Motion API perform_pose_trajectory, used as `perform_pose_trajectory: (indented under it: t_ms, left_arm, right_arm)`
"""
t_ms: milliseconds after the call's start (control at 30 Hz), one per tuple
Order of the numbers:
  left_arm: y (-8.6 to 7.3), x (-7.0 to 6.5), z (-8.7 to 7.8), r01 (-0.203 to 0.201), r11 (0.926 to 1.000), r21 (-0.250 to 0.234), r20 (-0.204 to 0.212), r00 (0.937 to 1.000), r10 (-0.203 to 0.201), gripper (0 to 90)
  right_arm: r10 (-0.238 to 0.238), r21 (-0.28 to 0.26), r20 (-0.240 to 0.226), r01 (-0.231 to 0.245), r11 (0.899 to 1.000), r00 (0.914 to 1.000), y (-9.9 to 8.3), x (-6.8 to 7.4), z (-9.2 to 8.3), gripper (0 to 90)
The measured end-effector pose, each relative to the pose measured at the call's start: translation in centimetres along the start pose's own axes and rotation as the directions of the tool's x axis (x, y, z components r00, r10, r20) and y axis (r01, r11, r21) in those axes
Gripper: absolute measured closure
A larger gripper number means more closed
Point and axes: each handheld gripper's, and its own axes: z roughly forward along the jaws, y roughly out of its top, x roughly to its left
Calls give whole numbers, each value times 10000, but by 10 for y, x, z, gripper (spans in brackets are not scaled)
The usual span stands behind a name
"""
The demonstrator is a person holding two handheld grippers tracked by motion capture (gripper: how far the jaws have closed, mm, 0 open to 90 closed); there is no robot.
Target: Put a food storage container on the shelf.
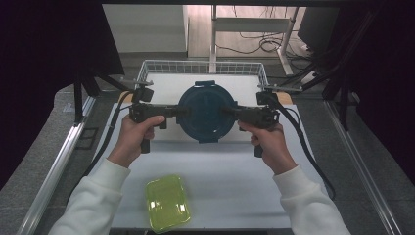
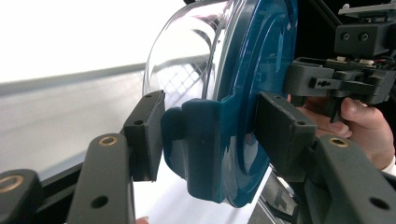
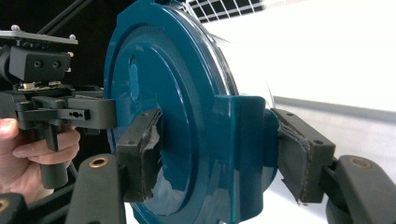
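Observation:
A round clear container with a dark blue lid (image 1: 205, 113) hangs level above the white table, lid up, held from both sides. My left gripper (image 1: 181, 111) is shut on the latch tab at its left rim, and my right gripper (image 1: 229, 111) is shut on the tab at its right rim. In the left gripper view the pads (image 2: 147, 133) clamp the blue tab (image 2: 205, 149), with the clear bowl (image 2: 187, 60) behind. In the right gripper view the worn pads (image 3: 140, 154) squeeze the opposite tab (image 3: 243, 140) against the lid (image 3: 159, 84).
A white wire basket (image 1: 147, 68) stands at the far edge of the table, just beyond the container. A yellow-green rectangular box (image 1: 167, 203) lies near the front edge. The white table top (image 1: 230, 181) has metal rails along both sides.

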Motion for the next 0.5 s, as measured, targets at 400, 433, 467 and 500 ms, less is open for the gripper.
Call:
perform_pose_trajectory:
  t_ms: [400,433,467,500]
  left_arm:
    - [36,-5,-4,-344,9993,-137,-177,9993,342,449]
    - [39,-6,-4,-343,9993,-151,-179,9993,340,450]
    - [41,-6,-4,-342,9993,-139,-159,9993,340,449]
    - [43,-6,-4,-403,9991,-139,-152,9991,401,450]
  right_arm:
    - [-4,-257,-166,-1,9997,9999,34,1,3,364]
    - [-19,-292,-190,13,9996,9998,36,0,3,364]
    - [-4,-326,-160,-1,9995,9999,38,1,2,364]
    - [-42,-327,-137,37,9995,9999,39,1,2,364]
